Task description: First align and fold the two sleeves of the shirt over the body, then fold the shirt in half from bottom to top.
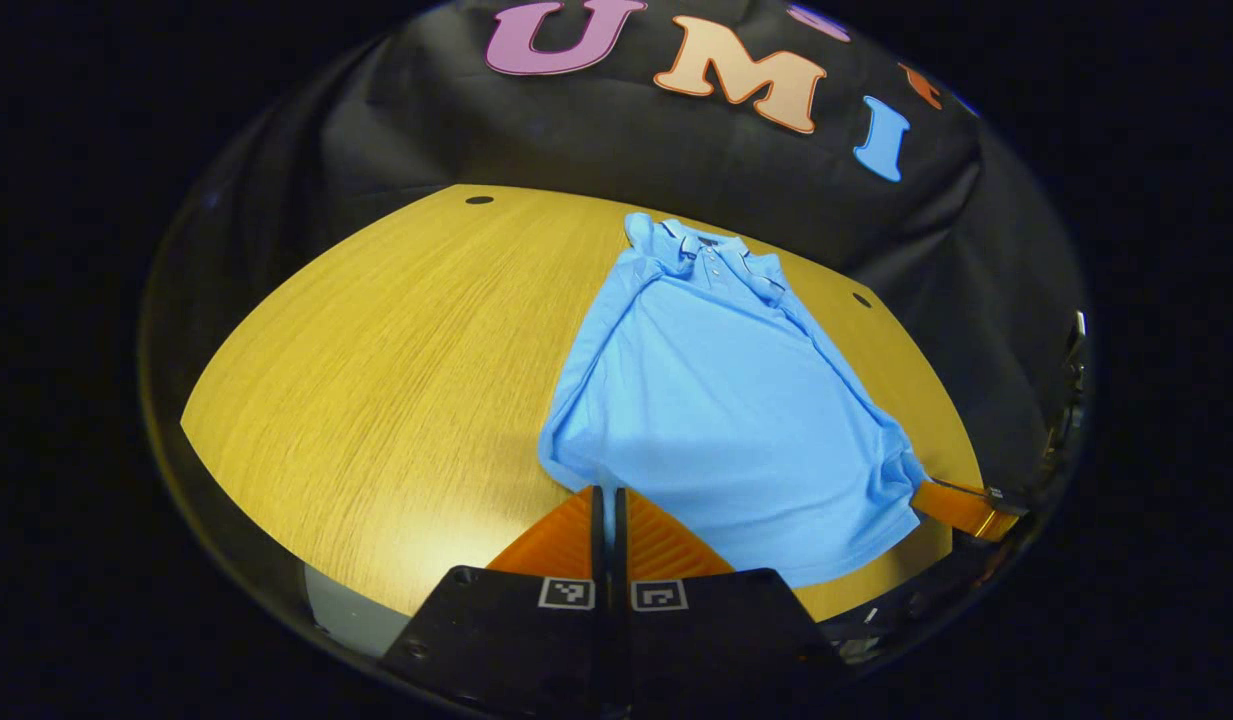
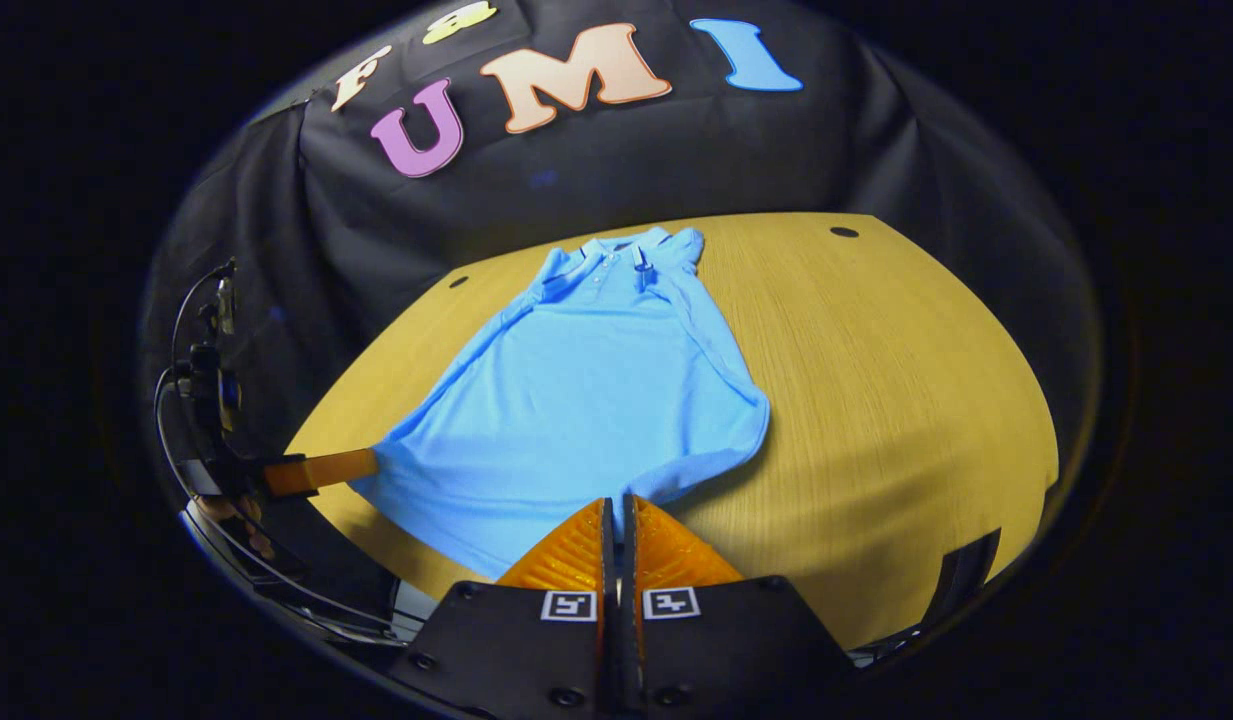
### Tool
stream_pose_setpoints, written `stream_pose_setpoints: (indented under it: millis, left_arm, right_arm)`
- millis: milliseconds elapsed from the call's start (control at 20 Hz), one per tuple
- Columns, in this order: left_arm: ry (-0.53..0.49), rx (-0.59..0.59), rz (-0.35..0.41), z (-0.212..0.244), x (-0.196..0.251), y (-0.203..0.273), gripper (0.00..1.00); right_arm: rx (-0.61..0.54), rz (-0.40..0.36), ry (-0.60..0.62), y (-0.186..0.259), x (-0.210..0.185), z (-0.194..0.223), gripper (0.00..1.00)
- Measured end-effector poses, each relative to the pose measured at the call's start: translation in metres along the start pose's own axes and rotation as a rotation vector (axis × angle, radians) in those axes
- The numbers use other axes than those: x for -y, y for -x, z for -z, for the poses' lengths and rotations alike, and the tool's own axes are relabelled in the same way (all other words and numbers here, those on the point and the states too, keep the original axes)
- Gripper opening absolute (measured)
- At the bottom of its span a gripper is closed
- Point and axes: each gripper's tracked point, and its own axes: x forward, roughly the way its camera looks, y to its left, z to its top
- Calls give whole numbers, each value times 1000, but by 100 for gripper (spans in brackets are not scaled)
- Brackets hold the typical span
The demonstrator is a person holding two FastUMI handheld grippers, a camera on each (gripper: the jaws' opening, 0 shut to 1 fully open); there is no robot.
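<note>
Across the middle of the wooden table [image 1: 376, 380] we see one light blue polo shirt [image 1: 716, 400], lying flat with its collar [image 1: 711, 255] toward the booth's back wall and its bottom hem [image 2: 496, 520] toward us. Its long axis runs straight away from both claws, hem near, collar far. The sleeves look already folded in over the body, since the sides read as clean narrow edges, though the fisheye bend makes that hard to confirm.

We hold the left gripper [image 1: 608, 500] at the hem's left corner, its two fingers drawn together until hardly a slit is left. Blue cloth runs right up to the tips, so we judge the hem is pinched between them, but the contact itself is too fine to see for sure. The right gripper [image 2: 616, 510] sits the same way at the hem's right corner, fingers nearly touching with the shirt's edge at their tips. In the right gripper view the left gripper's fingers meet the hem corner, which pulls out to a point there, and that supports a real grip.

Both claws are equally near, one per corner, so the coming move, as we judge it, is a joint lift and carry forward along the shirt's length toward the collar.

We count one shirt, one collar, two grippers, one table and two dark round holes [image 1: 479, 200] in its top.
</note>
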Motion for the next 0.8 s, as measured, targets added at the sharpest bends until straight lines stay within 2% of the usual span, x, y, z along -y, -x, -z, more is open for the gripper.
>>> stream_pose_setpoints:
  millis: [300, 800]
  left_arm:
    - [-15, 69, 33, -66, 11, -8, 0]
    - [-41, 126, 110, -180, 19, -59, 0]
  right_arm:
    - [117, 5, -28, -15, 1, -70, 2]
    - [226, 28, -40, -66, -6, -175, 2]
